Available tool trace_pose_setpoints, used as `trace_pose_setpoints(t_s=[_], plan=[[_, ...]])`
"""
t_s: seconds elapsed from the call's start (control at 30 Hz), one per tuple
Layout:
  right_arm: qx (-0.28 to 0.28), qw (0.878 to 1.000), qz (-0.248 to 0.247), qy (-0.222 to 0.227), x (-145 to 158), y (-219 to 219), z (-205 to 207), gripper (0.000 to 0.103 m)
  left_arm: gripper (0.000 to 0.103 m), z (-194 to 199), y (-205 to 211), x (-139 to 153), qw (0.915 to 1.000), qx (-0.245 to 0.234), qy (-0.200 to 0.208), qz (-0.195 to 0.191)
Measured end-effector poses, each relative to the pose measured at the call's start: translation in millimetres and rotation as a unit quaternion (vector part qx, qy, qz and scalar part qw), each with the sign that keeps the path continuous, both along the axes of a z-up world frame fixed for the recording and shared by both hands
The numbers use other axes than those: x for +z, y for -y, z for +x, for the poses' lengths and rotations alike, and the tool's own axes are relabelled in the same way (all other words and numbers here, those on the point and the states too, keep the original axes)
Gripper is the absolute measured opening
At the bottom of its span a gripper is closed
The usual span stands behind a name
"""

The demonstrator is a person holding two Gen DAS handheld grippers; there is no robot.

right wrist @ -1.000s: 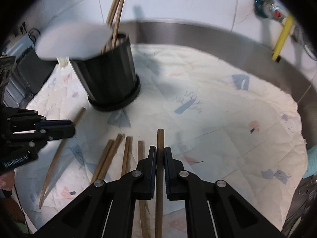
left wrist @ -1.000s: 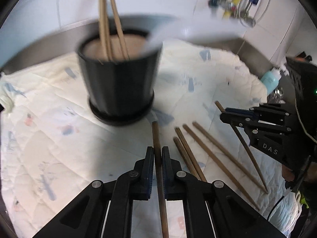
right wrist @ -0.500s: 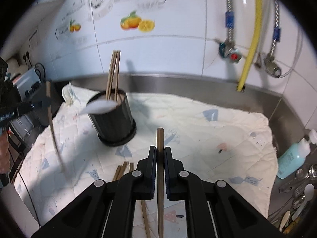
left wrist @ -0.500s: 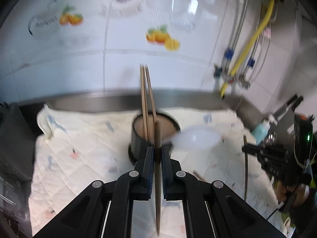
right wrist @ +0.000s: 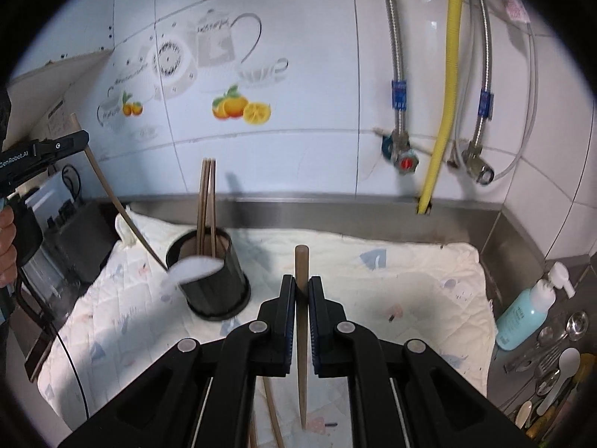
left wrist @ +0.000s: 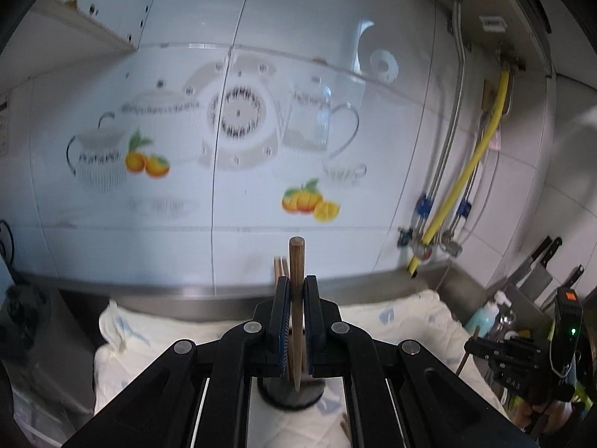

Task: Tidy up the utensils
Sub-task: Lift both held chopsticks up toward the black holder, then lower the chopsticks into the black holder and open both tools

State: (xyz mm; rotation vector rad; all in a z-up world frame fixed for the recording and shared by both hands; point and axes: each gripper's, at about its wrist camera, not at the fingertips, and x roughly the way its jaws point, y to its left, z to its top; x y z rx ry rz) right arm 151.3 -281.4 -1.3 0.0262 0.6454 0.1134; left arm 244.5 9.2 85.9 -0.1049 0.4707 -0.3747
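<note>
The left claw (left wrist: pixel 296 321) is clenched on a chopstick (left wrist: pixel 297 298) that stands nearly upright between its pads, blunt end up, thin end down. In the left wrist view the thin end hangs right over the dark base of the black holder (left wrist: pixel 293 397), which sits just below and ahead of the claw. From the right wrist view the same chopstick (right wrist: pixel 112 194) slants down to the right, its tip at the near-left rim of the holder (right wrist: pixel 214 280), close to a white spoon (right wrist: pixel 192 268) resting there; whether the tip is already inside the rim I cannot tell. The left claw is clearly the nearer one, so the coming move, as I judge it, is a short drop along the stick's own long axis into the holder, where two chopsticks (right wrist: pixel 207 201) already stand upright.

The right claw (right wrist: pixel 302 306) grips a second chopstick (right wrist: pixel 301 321), also blunt end up and point down, held above the middle of the padded cloth (right wrist: pixel 410 291) on the counter, to the right of the holder and well apart from it. More chopsticks (right wrist: pixel 270 414) lie flat on the cloth near its front edge
</note>
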Motion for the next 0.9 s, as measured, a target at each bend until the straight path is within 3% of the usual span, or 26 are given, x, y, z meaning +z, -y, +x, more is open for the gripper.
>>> trace_pose_setpoints(t_s=[0.2,0.57,0.8,0.9], plan=[[-0.008,0.999,-0.003,0.032,27,-5,7,0.009,0.006,20,1,9,0.9998,-0.002,0.017,-0.003],[0.001,0.996,-0.003,0.084,73,-28,28,0.009,0.006,70,2,-56,0.9978,-0.003,-0.065,0.011],[0.021,0.993,0.002,0.119,97,-57,48,0.009,0.007,84,7,-88,0.9942,-0.014,-0.103,0.030],[0.030,0.992,0.007,0.126,100,-68,61,0.009,0.007,84,8,-93,0.9944,-0.013,-0.098,0.039]])
